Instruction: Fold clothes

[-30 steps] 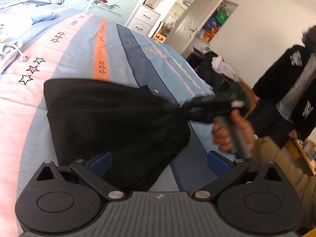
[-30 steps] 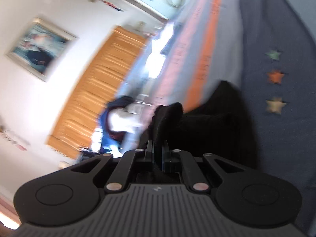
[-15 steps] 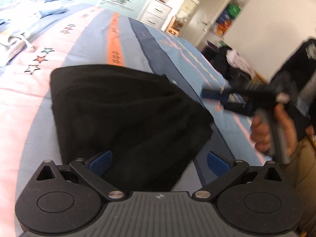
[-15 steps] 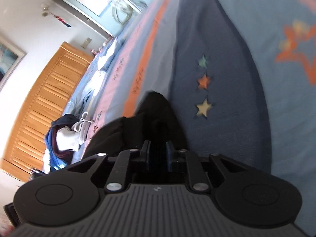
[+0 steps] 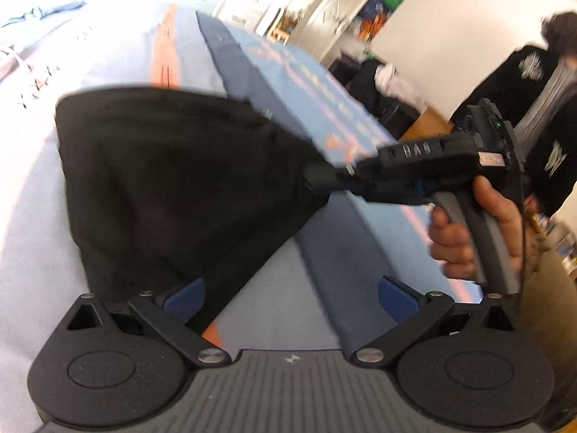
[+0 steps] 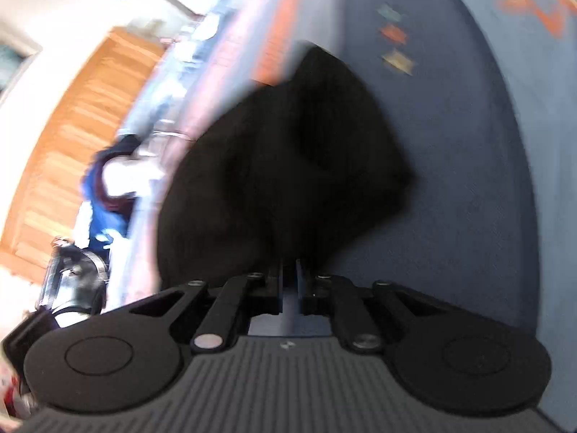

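A black garment (image 5: 173, 180) lies on the striped bedspread (image 5: 324, 252), its right corner drawn up off the bed into a taut point. My right gripper (image 5: 313, 180), held by a hand (image 5: 468, 238), pinches that corner, its jaws closing with cloth between them. In the right wrist view the jaws of this gripper (image 6: 288, 267) stand almost together at the edge of the dark garment (image 6: 288, 162). My left gripper (image 5: 290, 294) is open near the garment's front edge. Its left blue pad (image 5: 184, 296) sits against the cloth and the right pad is over bare bedspread.
A person in black clothes (image 5: 523, 108) stands at the right beside the bed. Open cupboards and a dark pile of things (image 5: 375, 83) are at the far end. A wooden headboard (image 6: 72, 126) and other clothes (image 6: 111, 180) lie beyond the garment.
Half a second ago the right gripper was off to the right, clear of the garment, which lay flat. Now it is back on the right corner and holds it up. The left gripper shifted slightly.
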